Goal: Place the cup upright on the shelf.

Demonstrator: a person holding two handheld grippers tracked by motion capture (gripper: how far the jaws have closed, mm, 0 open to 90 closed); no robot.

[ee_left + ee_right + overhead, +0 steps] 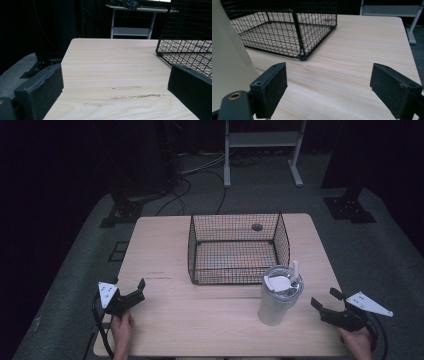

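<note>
The room around the light wooden table (165,245) was dark, with a grey floor, loose cables and a white metal stand (262,142) behind the far edge. A black wire basket (237,247) sat on the middle of the table, open at the top and with nothing visible inside it. Just in front of its near right corner stood a pale tumbler (277,297), upright, with a lid and a short straw at its rim. The left gripper (131,294) lay near the table's front left corner, held by a hand (121,327), its jaws spread wide with bare wood between them; its own view showed the basket's corner off to the right. The right gripper (326,301) was at the front right, held by the other hand (356,340), jaws likewise parted and holding nothing, near the tumbler but apart from it.
</note>
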